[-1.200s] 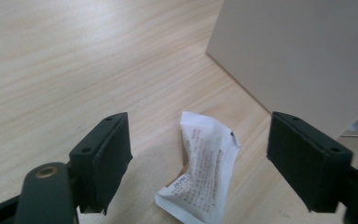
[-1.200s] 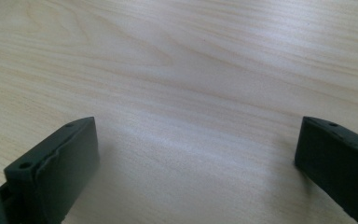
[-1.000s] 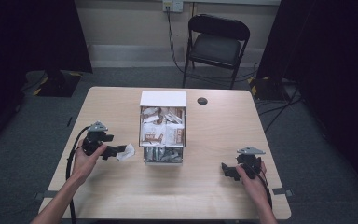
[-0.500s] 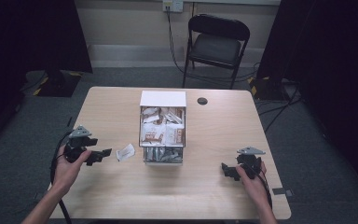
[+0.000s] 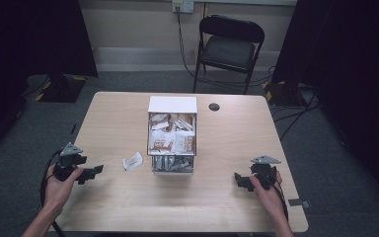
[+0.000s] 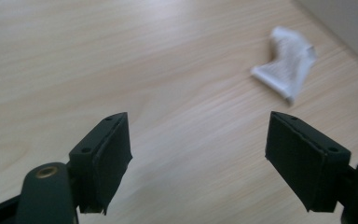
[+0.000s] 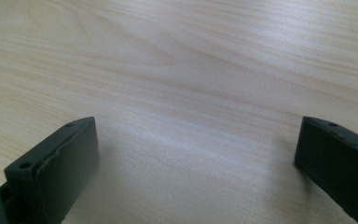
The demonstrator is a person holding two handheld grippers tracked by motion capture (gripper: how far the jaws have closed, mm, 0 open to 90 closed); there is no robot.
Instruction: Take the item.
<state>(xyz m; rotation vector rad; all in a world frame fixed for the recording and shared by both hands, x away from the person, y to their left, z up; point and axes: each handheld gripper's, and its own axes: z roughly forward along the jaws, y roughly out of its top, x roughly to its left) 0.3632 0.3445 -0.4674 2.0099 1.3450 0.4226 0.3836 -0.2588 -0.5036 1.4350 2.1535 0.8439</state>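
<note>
A small crumpled white packet (image 5: 132, 161) lies flat on the wooden table (image 5: 128, 207), just left of a clear box (image 5: 152, 148) packed with several similar packets. My left gripper (image 5: 96, 171) is near the table's left edge, a short way left of the packet and apart from it, jaws open and empty. In the left gripper view the packet (image 6: 286, 63) lies ahead to the upper right of the left gripper (image 6: 205, 158), beyond the jaws. My right gripper (image 5: 239, 178) rests at the front right, open over bare wood, as the right gripper view (image 7: 196, 158) confirms.
The box's white lid (image 5: 172, 104) stands open at its far side. A small black round cap (image 5: 214, 106) sits on the table behind the box. A black folding chair (image 5: 229, 47) stands beyond the far edge. Bare wood surrounds both hands.
My left gripper has drawn back to the left and slightly nearer the front edge, away from the white packet, which stays beside the box. The right gripper has not moved.
</note>
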